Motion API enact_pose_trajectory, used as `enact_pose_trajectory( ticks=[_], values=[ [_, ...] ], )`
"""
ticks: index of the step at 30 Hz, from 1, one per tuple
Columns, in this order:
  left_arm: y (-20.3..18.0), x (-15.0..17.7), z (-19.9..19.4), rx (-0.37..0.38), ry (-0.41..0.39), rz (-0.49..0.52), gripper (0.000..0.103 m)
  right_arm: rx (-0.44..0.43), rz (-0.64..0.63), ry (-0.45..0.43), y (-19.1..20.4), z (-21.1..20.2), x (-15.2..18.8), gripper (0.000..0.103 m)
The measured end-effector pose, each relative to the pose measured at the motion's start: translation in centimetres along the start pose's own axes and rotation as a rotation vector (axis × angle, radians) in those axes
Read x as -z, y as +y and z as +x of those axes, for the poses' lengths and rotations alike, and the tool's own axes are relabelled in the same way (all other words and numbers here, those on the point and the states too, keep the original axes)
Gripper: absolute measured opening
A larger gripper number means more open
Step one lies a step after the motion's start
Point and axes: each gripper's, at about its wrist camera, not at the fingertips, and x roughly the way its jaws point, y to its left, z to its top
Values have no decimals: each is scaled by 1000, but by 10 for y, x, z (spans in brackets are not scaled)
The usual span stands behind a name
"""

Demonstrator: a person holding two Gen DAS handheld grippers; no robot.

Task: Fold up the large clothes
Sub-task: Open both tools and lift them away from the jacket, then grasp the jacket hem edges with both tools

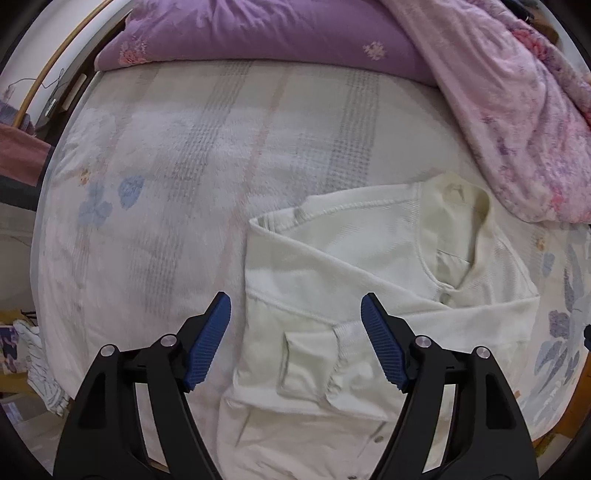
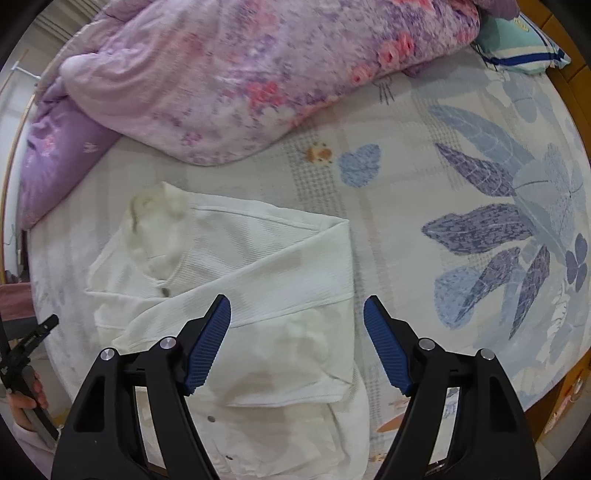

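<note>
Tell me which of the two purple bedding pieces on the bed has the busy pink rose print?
The rumpled pale pink-lilac quilt, covered with roses. The darker purple duvet beside it is nearly plain, with only a few small motifs.

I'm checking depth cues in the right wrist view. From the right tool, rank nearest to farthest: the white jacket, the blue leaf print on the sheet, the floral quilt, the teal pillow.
From the right tool:
1. White jacket, directly below and ahead, left of centre.
2. Blue leaf print, ahead on the sheet.
3. Floral quilt, bunched across the far side.
4. Teal pillow, far right corner.
</note>
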Motion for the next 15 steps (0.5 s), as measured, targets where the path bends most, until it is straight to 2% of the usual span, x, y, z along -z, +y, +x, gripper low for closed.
enact_pose_trajectory(
  ticks=[5, 15],
  values=[
    [7, -20, 37, -56, 35, 23, 74, 61, 18, 74, -10, 35, -9, 71],
    [17, -45, 122, -54, 114, 21, 74, 78, 71, 193, -26, 100, -14, 71]
  ],
)
